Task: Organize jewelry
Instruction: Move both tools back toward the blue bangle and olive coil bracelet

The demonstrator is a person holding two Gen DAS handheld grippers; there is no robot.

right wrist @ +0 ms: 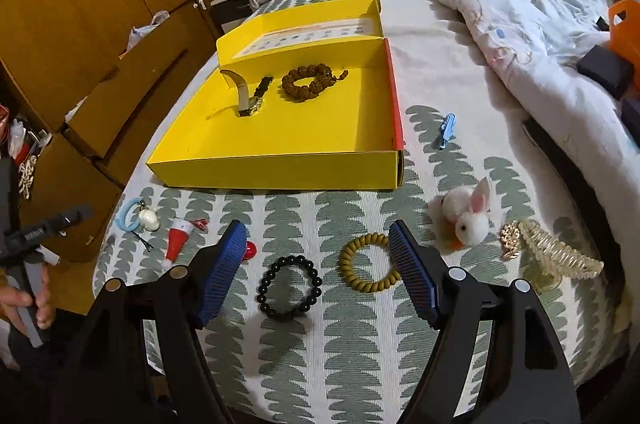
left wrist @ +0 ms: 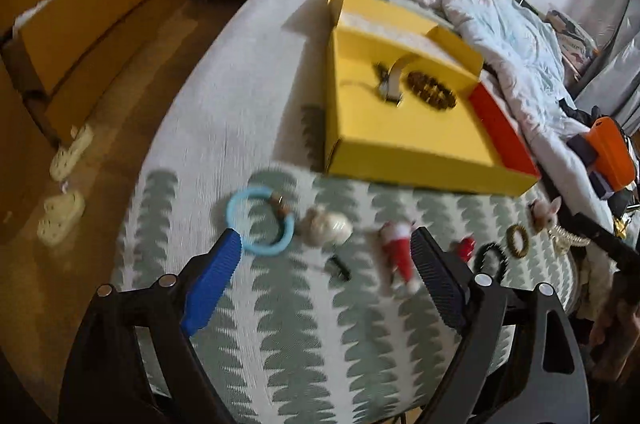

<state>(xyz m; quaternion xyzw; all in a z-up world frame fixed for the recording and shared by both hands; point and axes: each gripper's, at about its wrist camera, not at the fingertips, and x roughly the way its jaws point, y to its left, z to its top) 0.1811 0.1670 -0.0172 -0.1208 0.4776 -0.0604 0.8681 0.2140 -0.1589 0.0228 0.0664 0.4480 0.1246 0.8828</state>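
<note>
Right wrist view: the right gripper has its fingers spread wide, pinching nothing, above a bed covered in a white sheet with green leaf shapes. A black bead bracelet lies between them; a tan coil hair tie lies partly behind the right finger. Farther right sit a white bunny clip and a clear claw clip. Beyond stands an open yellow box holding a watch and a brown bead bracelet.

Left wrist view, blurred: the left gripper is likewise spread and empty, a blue ring at its left fingertip, a red cone-shaped trinket beside the right finger. Wooden cabinets line the far wall.
</note>
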